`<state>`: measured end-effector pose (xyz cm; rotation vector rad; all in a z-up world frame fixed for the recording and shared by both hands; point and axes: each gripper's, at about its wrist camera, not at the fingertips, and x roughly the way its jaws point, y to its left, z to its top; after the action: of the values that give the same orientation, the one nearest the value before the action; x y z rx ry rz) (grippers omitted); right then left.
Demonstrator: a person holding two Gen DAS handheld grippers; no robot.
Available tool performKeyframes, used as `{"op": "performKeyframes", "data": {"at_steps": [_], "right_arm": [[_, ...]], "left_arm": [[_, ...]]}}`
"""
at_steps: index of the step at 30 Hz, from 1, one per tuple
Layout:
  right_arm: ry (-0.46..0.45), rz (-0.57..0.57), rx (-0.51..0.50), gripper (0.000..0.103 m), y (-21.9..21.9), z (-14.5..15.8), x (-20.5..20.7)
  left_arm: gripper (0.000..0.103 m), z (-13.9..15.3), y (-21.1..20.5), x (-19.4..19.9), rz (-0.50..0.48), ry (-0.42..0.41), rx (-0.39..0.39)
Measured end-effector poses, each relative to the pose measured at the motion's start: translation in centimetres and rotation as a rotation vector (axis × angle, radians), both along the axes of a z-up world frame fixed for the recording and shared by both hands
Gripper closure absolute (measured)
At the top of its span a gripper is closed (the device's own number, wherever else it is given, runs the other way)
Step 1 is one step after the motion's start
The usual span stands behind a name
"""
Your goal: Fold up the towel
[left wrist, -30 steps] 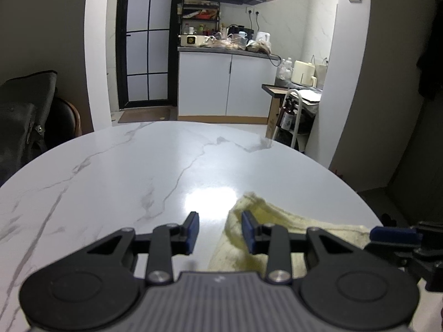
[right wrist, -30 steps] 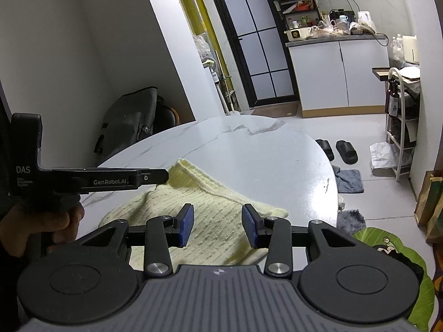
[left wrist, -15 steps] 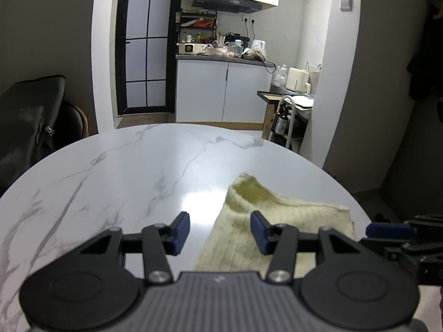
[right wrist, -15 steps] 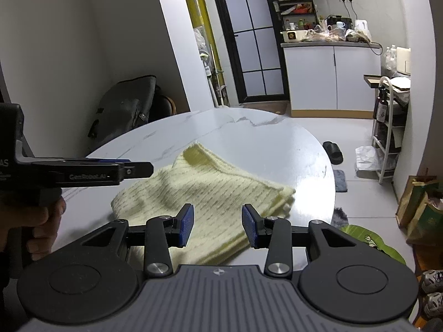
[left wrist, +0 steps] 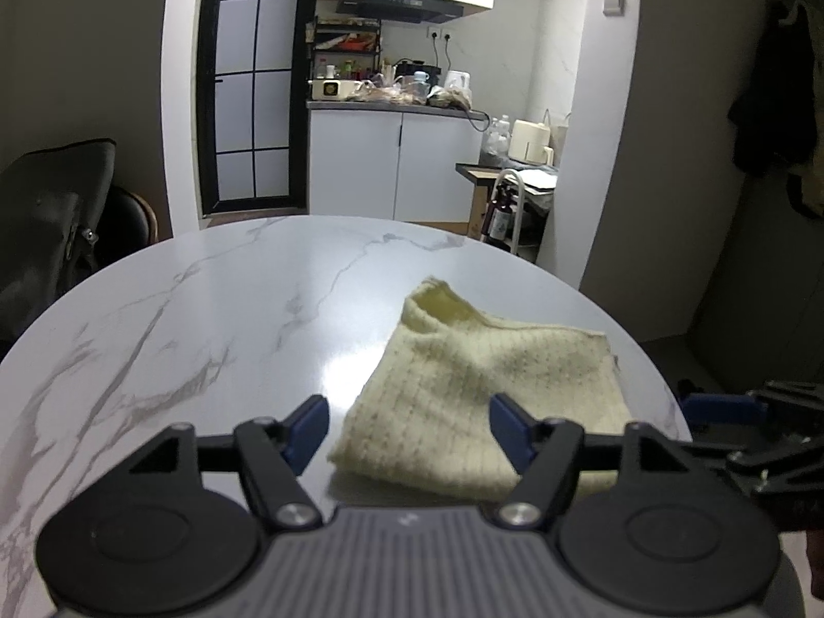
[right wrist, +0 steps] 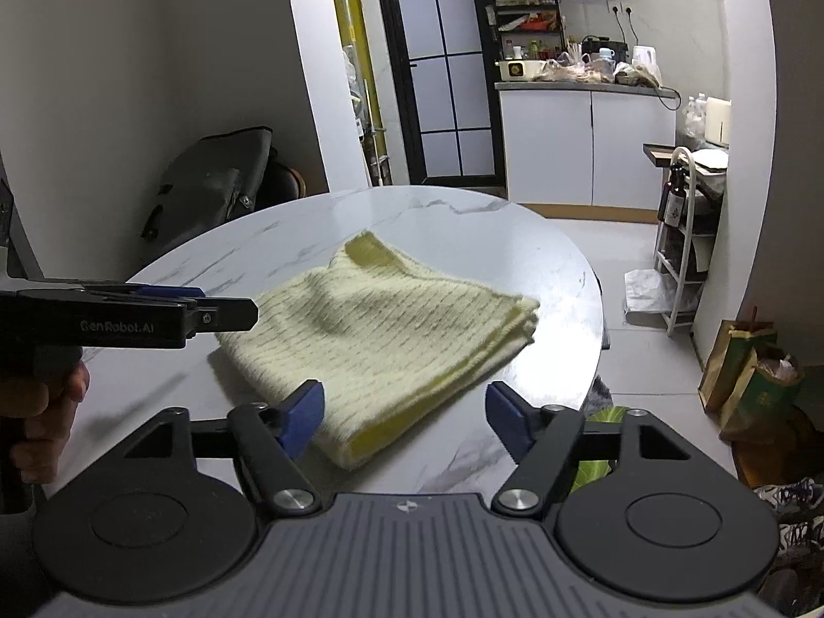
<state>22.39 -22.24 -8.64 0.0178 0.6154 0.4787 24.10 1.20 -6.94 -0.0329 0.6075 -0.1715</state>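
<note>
A pale yellow ribbed towel (left wrist: 479, 376) lies folded in layers on the round white marble table (left wrist: 206, 319). In the right wrist view the towel (right wrist: 381, 329) sits near the table's right edge, with its layered edges facing right and front. My left gripper (left wrist: 409, 430) is open and empty, held just short of the towel's near edge. My right gripper (right wrist: 404, 414) is open and empty, above the towel's near corner. The left gripper also shows from the side in the right wrist view (right wrist: 154, 311), left of the towel.
A dark bag on a chair (right wrist: 216, 190) stands behind the table at left. Kitchen cabinets (left wrist: 396, 165) and a small rack with bottles (right wrist: 685, 226) are beyond. Paper bags (right wrist: 747, 376) sit on the floor at right.
Both grippers have opened wider and drawn back and up from the towel. The towel now lies free on the table, more of it in view.
</note>
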Motion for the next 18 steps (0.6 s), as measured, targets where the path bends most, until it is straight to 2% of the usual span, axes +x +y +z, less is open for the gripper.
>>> {"op": "performKeyframes", "data": {"at_steps": [6, 9, 10, 15, 18], "right_arm": [[-0.003, -0.004, -0.015, 0.018, 0.3, -0.3, -1.5], [0.001, -0.002, -0.023, 0.015, 0.4, -0.4, -2.0], [0.003, -0.002, -0.025, 0.015, 0.4, -0.4, -2.2], [-0.006, -0.006, -0.023, 0.013, 0.6, -0.5, -3.1], [-0.019, -0.019, -0.023, 0.006, 0.8, -0.5, -3.6]], "left_arm": [[0.020, -0.3, -0.5, -1.2, -0.020, -0.021, 0.044], [0.015, -0.4, -1.4, -1.8, -0.046, -0.060, 0.128], [0.014, -0.4, -1.6, -2.1, -0.050, -0.072, 0.133], [0.013, -0.7, -1.3, -3.3, -0.073, -0.074, 0.084], [0.010, -0.6, -1.1, -3.9, -0.081, -0.082, 0.087]]}}
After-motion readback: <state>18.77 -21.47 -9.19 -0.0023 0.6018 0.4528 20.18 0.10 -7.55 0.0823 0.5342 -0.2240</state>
